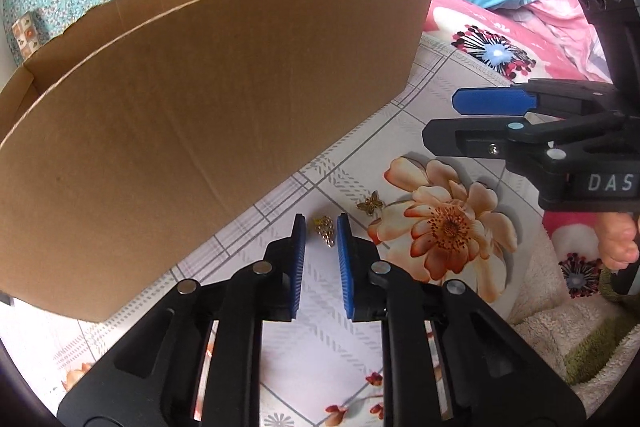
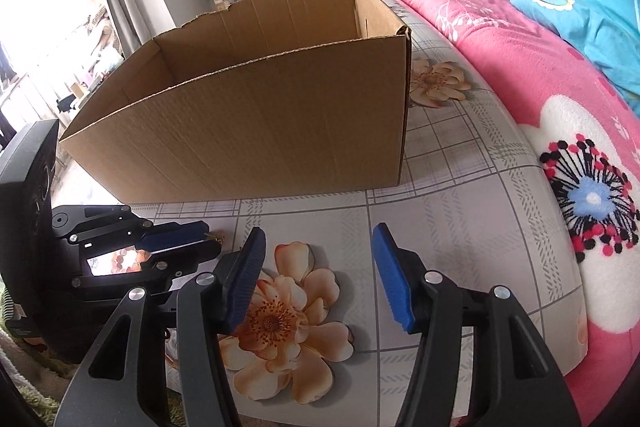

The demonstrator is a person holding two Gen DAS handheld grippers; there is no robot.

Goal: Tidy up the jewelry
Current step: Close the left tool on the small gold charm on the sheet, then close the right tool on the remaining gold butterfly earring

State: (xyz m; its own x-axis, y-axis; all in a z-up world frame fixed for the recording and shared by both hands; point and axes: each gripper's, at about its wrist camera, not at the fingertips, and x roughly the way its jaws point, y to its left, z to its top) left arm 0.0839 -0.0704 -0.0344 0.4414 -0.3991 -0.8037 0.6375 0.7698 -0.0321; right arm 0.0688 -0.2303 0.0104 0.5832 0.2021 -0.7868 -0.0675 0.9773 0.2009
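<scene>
Left wrist view shows my left gripper (image 1: 322,233) angled down at the bed sheet (image 1: 420,95), its two blue pads narrowed around a small gold cluster brooch (image 1: 323,230) that lies on the sheet just beside the near wall of the cardboard box (image 1: 200,115). I see a sliver of sheet on each side of the brooch, so the pads bracket it without pressing on it. A gold butterfly pin (image 1: 370,205) lies a little further on, near the printed orange flower (image 1: 444,223), apart from the brooch.

Right wrist view has my right gripper (image 2: 318,269) hanging with its fingers well apart over the same flower print, nothing between them. At the left edge the other gripper's blue pads show with a gold glint at their tips.

I judge the brooch light, hard and bumpy, likely to tip or skate on the smooth printed sheet if one pad reaches it first. The mattress underneath should give a little, which helps the tips get low. I would take it across its broad middle, both pads meeting it together, and squeeze gently, since thin metal parts or a pin at the back could bend. The box stands open at the top, ready to receive it
</scene>
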